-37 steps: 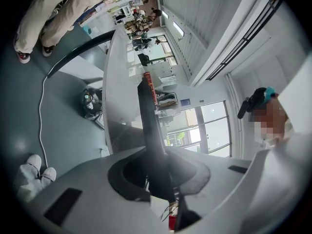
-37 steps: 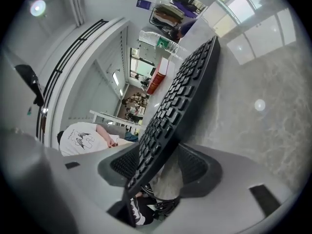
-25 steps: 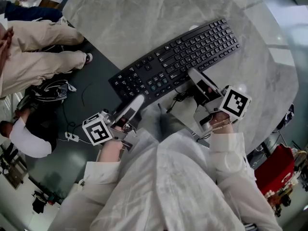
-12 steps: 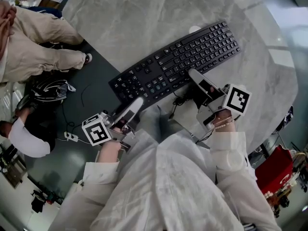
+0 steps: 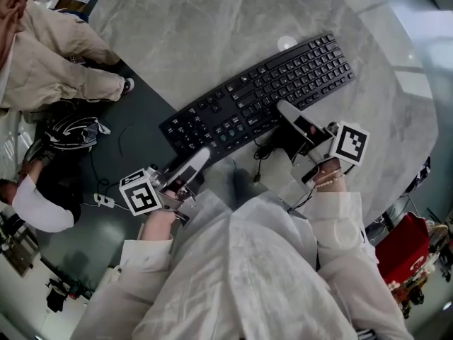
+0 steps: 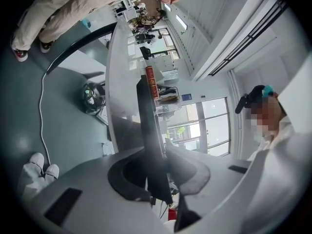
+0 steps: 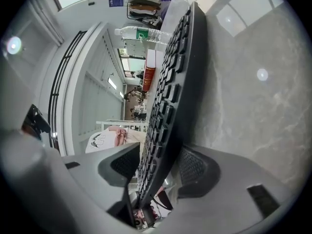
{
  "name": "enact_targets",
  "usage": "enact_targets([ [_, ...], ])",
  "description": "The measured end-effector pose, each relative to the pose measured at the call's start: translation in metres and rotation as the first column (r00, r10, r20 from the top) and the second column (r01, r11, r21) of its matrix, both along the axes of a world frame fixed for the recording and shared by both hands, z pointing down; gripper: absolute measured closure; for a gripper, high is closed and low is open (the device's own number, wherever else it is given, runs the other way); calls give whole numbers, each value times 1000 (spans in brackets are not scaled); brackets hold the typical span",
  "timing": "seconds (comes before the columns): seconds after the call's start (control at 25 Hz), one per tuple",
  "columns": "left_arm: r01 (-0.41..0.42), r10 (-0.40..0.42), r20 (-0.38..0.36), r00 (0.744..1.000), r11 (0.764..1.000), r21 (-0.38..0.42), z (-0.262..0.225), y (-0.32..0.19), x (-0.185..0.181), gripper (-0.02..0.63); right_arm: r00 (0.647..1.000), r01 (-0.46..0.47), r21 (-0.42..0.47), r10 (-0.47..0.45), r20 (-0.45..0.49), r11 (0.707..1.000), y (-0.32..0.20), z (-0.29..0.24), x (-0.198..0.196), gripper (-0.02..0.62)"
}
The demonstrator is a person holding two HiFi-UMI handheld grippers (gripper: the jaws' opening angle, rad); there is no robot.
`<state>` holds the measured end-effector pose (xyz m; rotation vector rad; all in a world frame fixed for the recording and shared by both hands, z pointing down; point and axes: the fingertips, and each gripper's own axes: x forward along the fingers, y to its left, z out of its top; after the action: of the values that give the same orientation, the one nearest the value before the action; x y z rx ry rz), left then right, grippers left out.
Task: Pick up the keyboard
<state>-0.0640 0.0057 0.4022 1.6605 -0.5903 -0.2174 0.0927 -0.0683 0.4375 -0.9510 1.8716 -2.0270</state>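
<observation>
black plastic keyboard: diagonal at near edge of grey marble table, left end overhanging | left gripper: clamped on that end | right gripper: clamped on near long edge | why: likely a two-point hold for a level lift

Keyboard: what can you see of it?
The keyboard looks black plastic, full-size with a number pad, set diagonally over the grey marble table, its left end jutting past the edge. A dark cable trails from its near side. The left gripper and right gripper each clamp its near edge between their fingers.
</observation>
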Motion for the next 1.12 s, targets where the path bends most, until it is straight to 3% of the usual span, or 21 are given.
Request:
enact_targets([
  [0.24,-30,30,-10,1000,1000,1,-1,0,1,508,999,-7,-45,6,-32,999,1,5,4,411],
  [0.48,-47,47,-10,999,999,-1,4,1,2,508,1000,3,-66,-3,9,998,3,9,3,430],
  [1.12,-125,125,23,992,992,6,7,6,5,500,1000,-11,45,12,-23,999,0,2,3,462],
])
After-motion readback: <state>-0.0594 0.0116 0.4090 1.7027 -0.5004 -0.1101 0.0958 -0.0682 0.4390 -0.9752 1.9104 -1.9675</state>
